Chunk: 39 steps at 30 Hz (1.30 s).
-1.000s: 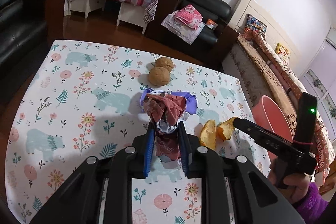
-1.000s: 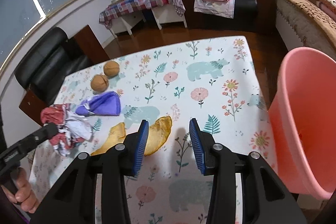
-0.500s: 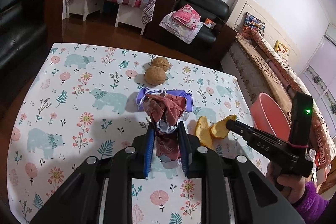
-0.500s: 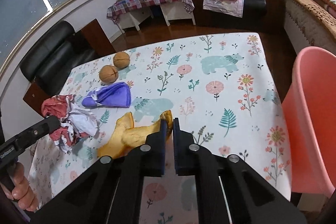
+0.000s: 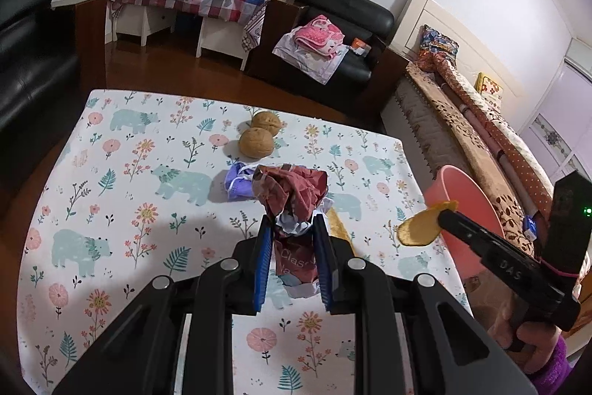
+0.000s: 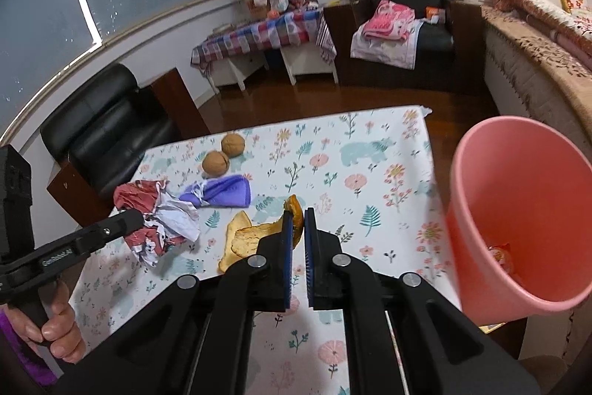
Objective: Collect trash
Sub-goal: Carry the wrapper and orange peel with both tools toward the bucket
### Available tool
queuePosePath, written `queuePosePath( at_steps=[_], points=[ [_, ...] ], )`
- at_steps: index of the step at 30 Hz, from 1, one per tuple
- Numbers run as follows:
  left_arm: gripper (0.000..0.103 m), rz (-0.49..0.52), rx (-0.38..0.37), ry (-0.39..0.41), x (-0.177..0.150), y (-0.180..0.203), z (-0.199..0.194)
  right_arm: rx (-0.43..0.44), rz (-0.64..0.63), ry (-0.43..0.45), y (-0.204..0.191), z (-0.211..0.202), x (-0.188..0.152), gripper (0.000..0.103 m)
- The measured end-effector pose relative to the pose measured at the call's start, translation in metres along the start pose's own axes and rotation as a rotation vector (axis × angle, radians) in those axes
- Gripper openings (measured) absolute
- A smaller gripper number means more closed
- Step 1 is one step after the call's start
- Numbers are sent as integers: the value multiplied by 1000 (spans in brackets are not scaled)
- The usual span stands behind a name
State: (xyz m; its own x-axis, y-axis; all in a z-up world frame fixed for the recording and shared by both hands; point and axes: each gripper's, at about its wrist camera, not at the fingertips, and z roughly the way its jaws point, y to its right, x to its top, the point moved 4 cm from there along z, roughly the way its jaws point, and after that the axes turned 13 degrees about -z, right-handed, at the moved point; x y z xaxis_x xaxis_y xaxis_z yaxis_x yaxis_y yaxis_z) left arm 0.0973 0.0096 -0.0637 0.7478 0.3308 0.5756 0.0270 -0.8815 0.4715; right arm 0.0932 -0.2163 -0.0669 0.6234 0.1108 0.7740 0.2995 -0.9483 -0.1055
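Note:
My left gripper is shut on a crumpled red and white wrapper, held just above the floral tablecloth. My right gripper is shut on a piece of orange peel. In the left wrist view that peel hangs clear of the table beside the pink bin. A second peel piece lies on the cloth. A purple wrapper rests behind it, with two walnuts further back.
The pink bin stands off the table's right edge with some trash at its bottom. Black armchairs, a checked side table and a bed surround the table. A hand grips the left tool's handle.
The right gripper closed on the orange peel and lifted it off the cloth toward the pink bin. The left gripper kept still with the wrapper in it.

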Motion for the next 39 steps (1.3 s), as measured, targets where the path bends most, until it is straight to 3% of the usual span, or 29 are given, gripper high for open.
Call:
queuePosePath(
  at_steps=[15, 39],
  points=[
    [21, 84, -42, 4, -5, 50, -5, -92, 93, 74, 45, -52, -10, 6],
    [21, 296, -161, -63, -32, 181, 36, -278, 241, 138, 140, -105, -51, 6]
  ],
)
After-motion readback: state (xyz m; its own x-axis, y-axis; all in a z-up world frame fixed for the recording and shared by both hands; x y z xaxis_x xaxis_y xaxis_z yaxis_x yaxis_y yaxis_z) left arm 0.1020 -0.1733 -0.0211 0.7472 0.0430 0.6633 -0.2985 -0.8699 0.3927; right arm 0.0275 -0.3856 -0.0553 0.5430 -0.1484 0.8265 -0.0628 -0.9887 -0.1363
